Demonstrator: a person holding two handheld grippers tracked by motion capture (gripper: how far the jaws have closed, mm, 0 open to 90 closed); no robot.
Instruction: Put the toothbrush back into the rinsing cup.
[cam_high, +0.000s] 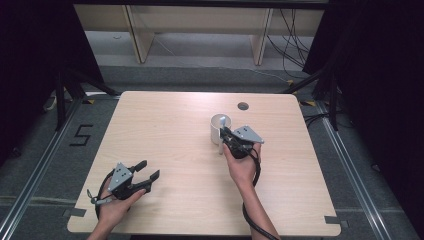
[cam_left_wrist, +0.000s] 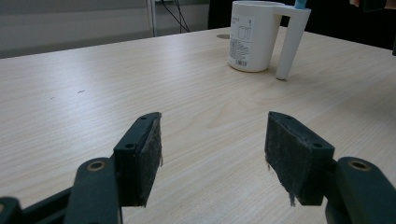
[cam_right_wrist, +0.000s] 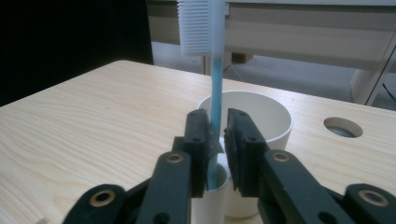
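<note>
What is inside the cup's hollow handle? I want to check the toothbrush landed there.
The toothbrush stands upright in the handle, bristles up. Its lower end is hidden inside. The cup bowl looks empty.

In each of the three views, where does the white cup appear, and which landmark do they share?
High view: the white cup stands right of centre, beside the right gripper.
Left gripper view: top, right of centre.
Right gripper view: centre, behind the jaws.
Shared landmark: the round hole in the table.
</note>
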